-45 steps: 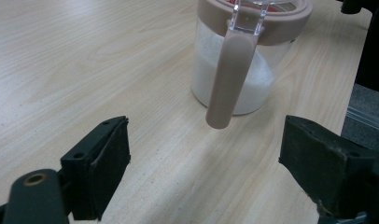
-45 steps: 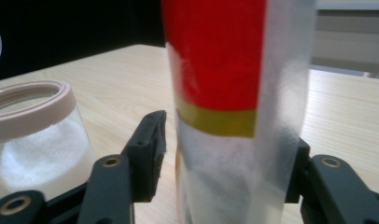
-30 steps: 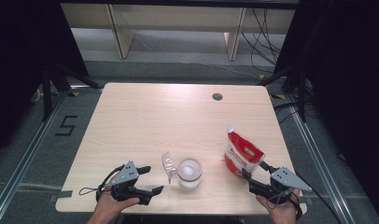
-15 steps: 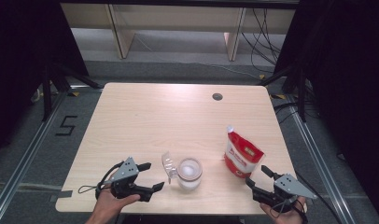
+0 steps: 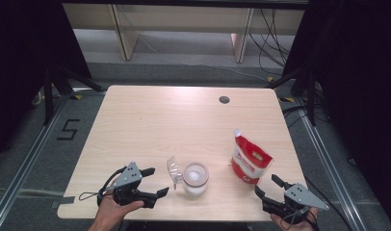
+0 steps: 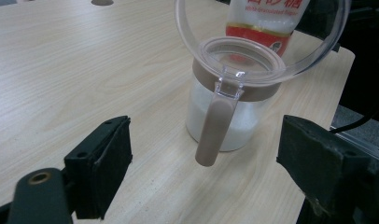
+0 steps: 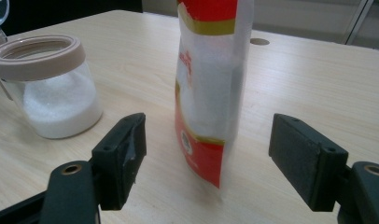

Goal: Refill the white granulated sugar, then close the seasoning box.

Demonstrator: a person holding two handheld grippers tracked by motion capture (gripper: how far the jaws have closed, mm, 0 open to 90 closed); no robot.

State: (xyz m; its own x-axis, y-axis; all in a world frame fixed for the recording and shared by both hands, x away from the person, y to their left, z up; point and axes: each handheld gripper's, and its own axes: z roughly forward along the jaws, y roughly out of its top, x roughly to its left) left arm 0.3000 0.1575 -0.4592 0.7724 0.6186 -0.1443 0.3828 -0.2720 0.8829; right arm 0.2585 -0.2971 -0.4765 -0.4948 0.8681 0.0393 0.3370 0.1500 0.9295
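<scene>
A clear jar (image 5: 195, 179) of white sugar with a tan collar stands near the table's front edge, its clear lid (image 5: 173, 169) flipped open to the left. A red and white sugar bag (image 5: 250, 161) stands upright to its right. My left gripper (image 5: 157, 182) is open, left of the jar. In the left gripper view the jar (image 6: 225, 126) and its tan handle (image 6: 215, 130) sit just ahead of the open left gripper (image 6: 213, 163). My right gripper (image 5: 267, 185) is open just in front of the bag. The bag (image 7: 206, 93) stands in line with the gap of the right gripper (image 7: 208, 158), untouched.
The wooden table (image 5: 174, 125) has a round cable hole (image 5: 224, 99) at the far right. Its front edge runs right under both hands. Dark stands flank the table, and a "5" mark (image 5: 68, 130) is on the floor at the left.
My right gripper has drawn back a little toward the front edge, away from the bag's base. The left gripper, jar and bag stay where they were.
</scene>
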